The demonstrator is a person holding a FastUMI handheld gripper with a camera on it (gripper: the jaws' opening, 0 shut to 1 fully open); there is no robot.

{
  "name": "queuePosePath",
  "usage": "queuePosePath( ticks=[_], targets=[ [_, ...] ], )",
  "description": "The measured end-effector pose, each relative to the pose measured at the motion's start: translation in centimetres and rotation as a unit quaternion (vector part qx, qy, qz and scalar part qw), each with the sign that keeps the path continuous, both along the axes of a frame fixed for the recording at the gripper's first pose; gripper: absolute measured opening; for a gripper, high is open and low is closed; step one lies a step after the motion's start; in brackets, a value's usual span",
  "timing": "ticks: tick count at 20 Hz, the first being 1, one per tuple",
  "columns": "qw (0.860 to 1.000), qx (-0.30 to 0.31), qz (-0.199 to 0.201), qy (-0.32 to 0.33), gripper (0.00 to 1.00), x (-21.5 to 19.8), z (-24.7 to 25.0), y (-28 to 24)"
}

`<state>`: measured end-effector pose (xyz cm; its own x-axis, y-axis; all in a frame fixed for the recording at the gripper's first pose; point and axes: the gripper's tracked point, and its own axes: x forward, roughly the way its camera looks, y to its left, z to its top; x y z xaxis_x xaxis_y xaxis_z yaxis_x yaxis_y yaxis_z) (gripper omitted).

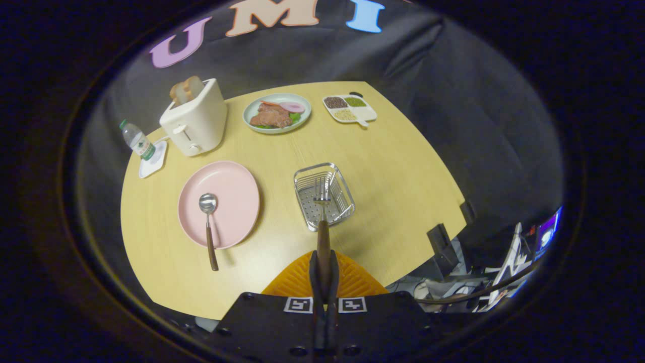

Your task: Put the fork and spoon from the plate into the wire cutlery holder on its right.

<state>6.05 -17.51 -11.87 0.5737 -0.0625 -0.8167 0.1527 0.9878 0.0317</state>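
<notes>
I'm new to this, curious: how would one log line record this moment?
gripper: shut on fork | fork: over wire cutlery holder | spoon: on pink plate

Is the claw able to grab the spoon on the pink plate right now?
Probably not yet: the claw is shut on the fork above the wire holder. The spoon lies uncovered on the pink plate, so afterwards likely yes.
</notes>
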Motion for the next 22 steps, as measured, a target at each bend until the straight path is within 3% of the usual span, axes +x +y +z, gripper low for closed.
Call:
queuePosePath(
  ticks=[5, 10, 17, 21, 22],
  targets=[
    [0.997, 0.029, -0.028, 0.067, 0.05, 1.0, -1.1, 0.1],
    [0.99, 0.064, -0.031, 0.122, 0.05, 2.2, -2.2, 1.0],
    [0.983, 0.097, -0.071, 0.138, 0.11, 3.8, -2.7, 0.4],
    [0.98, 0.114, -0.088, 0.136, 0.17, 4.3, -1.8, 0.9],
    [0.98, 0.121, -0.092, 0.132, 0.34, 4.1, -1.5, 1.2]
  ],
)
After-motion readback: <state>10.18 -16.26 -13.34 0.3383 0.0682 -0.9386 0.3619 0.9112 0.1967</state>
